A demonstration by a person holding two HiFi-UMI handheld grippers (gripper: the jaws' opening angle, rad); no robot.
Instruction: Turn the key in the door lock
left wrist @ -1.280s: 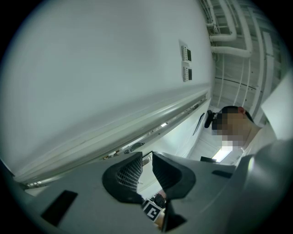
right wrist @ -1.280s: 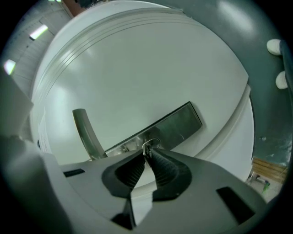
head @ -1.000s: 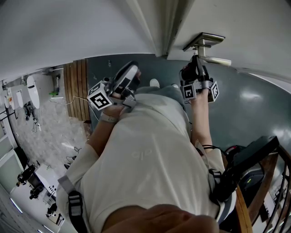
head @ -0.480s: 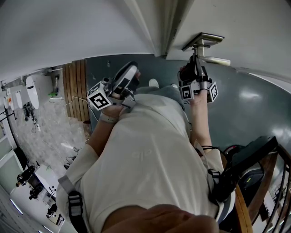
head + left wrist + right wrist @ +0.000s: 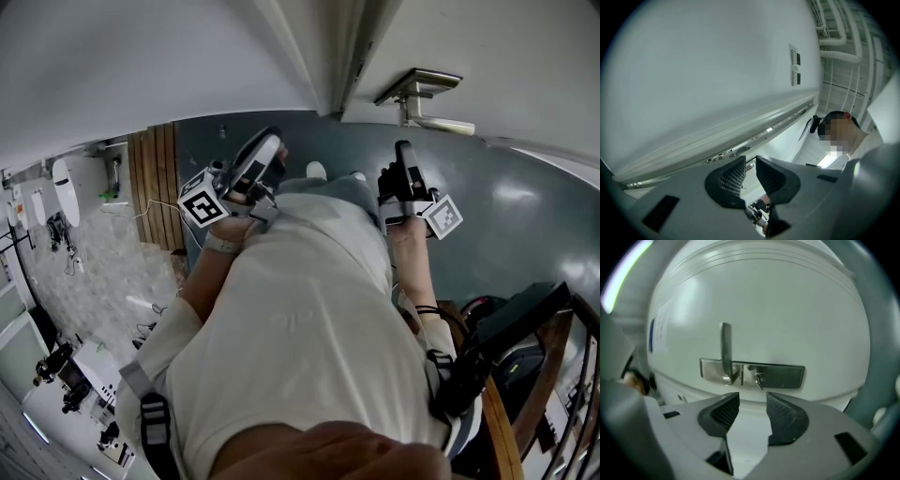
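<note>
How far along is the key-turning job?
Looks mostly done: the key sits in the lock plate, and the right gripper has just been opening its jaws, with nothing between them and a gap to the door. In hand: nothing; the left gripper is open and empty too, aimed away from the lock. Left: maybe only the door handle; whether the lock turned fully cannot be seen.

No readable text showed. The shirt (image 5: 291, 319) bore a faint logo, too dim to read; a blue label (image 5: 651, 331) left of the lock plate (image 5: 783, 376) was blurred.
</note>
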